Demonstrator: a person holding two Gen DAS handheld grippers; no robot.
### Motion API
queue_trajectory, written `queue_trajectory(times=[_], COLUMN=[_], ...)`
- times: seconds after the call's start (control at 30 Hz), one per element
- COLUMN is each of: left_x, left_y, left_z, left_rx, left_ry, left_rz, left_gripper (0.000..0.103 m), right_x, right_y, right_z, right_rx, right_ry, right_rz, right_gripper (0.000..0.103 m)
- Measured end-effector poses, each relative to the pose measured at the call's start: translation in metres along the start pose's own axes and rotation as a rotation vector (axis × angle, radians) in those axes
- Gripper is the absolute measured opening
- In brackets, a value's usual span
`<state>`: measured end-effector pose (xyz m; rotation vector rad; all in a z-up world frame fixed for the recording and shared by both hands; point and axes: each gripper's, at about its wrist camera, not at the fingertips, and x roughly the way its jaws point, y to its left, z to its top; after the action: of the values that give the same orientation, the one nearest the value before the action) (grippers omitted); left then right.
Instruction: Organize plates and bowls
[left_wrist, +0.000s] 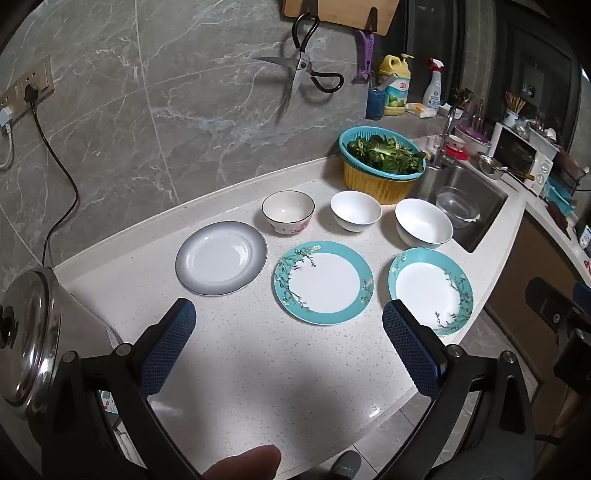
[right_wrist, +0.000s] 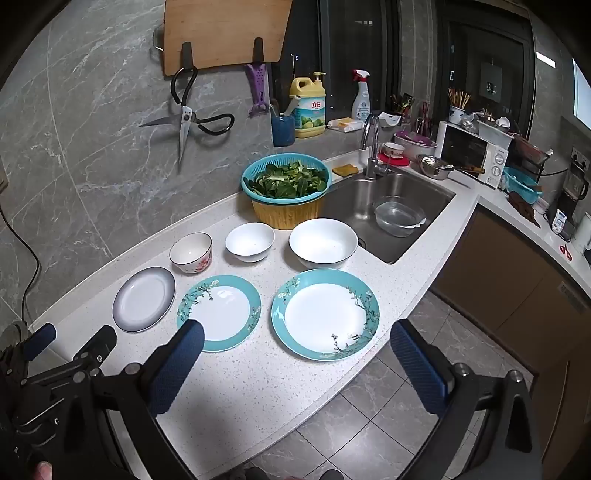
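Note:
Three plates lie in a row on the white counter: a grey-rimmed plate at the left, a teal floral plate in the middle, and a second teal floral plate at the right. Behind them stand a flowered bowl, a small white bowl and a larger white bowl. My left gripper hovers open above the counter in front of the plates, empty. Also open and empty, my right gripper hangs near the counter's front edge, over the right teal plate.
A teal colander of greens sits on a yellow basket beside the steel sink, which holds a glass bowl. A steel pot lid sits at the left. Scissors and a cutting board hang on the wall. Tiled floor lies past the counter edge.

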<state>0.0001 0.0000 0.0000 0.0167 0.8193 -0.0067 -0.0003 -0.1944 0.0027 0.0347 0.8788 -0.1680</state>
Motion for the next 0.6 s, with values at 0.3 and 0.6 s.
queue_trajectory(times=[0.3, 0.6], left_x=[0.0004, -0.0004], left_y=[0.0043, 0.0039], left_z=[-0.004, -0.0066], left_rx=[0.0, -0.002], left_ry=[0.0, -0.002], left_rz=[0.004, 0.004], left_gripper=[0.103, 0.103], right_x=[-0.001, -0.0028], right_y=[0.0008, 0.0017], right_z=[-0.003, -0.0053], right_rx=[-0.002, -0.004], right_ry=[0.003, -0.003], right_rz=[-0.003, -0.002], right_gripper=[0.103, 0.103])
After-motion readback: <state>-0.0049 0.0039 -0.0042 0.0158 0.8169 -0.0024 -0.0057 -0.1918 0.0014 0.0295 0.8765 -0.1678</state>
